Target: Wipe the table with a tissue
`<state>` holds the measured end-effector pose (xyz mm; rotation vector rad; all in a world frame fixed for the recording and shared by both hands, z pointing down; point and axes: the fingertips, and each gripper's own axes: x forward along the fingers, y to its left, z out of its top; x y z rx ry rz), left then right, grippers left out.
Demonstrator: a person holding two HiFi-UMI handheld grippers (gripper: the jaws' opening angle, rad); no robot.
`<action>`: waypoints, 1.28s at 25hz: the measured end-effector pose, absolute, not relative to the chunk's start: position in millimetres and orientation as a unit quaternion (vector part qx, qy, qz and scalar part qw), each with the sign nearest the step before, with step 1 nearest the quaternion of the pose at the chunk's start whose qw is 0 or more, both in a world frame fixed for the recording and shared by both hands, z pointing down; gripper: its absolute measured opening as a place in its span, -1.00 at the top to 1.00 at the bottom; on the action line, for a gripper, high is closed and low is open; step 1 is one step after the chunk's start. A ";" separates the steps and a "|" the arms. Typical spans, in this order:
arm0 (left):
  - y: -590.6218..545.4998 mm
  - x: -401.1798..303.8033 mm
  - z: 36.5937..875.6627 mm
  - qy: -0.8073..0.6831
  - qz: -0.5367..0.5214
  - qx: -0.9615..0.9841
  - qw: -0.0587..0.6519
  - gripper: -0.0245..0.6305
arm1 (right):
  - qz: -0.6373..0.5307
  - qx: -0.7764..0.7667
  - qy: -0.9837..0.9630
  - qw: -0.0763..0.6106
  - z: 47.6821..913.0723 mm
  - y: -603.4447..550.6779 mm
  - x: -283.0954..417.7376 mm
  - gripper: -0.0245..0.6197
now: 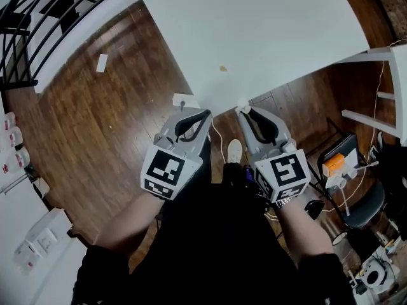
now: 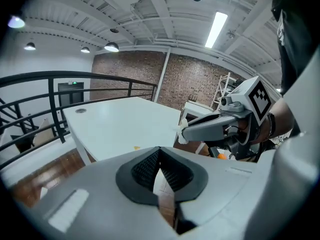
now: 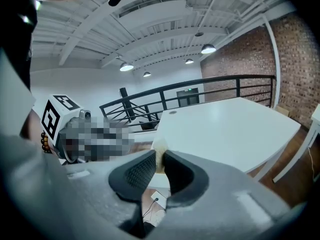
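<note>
Head view: right claw pinches tissue at the table edge.

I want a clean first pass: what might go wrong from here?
The tissue is a small scrap pinched at the tips of the right tongs; pressed on the table it may slip out, or the tips may scrape the top. A short stroke would miss the yellow spot, further in from the edge.

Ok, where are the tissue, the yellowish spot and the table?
tissue [image 3: 159, 151], right gripper view, on the pale wad pinched between the jaws
yellowish spot [image 1: 223, 68], head view, on its middle
table [image 1: 267, 24], head view, on the bare white top
</note>
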<state>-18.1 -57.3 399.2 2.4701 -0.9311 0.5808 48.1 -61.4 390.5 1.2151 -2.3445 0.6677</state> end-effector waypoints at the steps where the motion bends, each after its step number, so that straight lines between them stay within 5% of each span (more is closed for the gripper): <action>1: -58.6 -18.1 403.4 -0.331 0.212 0.893 0.220 0.88 | 0.243 0.439 -0.839 0.210 395.5 -63.8 48.6 0.80; 32: -106.5 -34.6 455.2 -0.292 0.234 0.893 0.250 0.88 | 0.280 0.484 -0.777 0.289 488.7 -123.2 55.6 0.80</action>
